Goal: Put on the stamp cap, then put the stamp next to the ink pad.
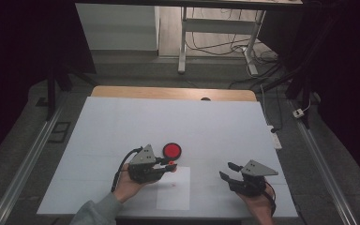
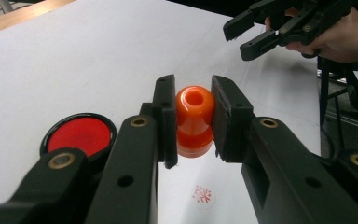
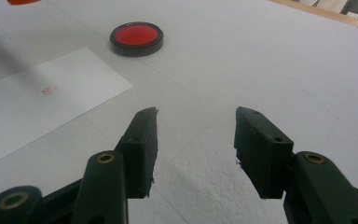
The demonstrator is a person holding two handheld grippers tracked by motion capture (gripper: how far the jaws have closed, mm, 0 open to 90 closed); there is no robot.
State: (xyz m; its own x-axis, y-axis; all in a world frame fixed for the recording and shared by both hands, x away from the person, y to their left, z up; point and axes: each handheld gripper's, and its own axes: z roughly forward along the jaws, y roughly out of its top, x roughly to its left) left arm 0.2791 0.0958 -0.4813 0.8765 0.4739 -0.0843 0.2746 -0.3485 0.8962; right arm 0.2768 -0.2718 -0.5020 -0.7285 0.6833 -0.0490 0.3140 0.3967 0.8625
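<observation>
My left gripper [image 1: 170, 165] is shut on a small orange stamp [image 2: 195, 119], its pads pressing both sides of the knob. It hovers just above a white sheet of paper [image 1: 173, 194] that bears a faint red stamp mark [image 2: 202, 194]. A round ink pad [image 1: 172, 150], red in a black case, lies just beyond the left gripper. In the right gripper view the ink pad [image 3: 136, 37] and the paper [image 3: 51, 107] lie ahead to the left. My right gripper [image 1: 226, 170] stands open to the right of the paper with nothing between its jaws [image 3: 196, 116].
Everything rests on a white board [image 1: 122, 126] over a wooden table, whose far edge [image 1: 173, 92] shows at the back. Metal rails [image 1: 23, 164] run along both sides, and desk legs with cables [image 1: 248, 51] stand on the floor beyond.
</observation>
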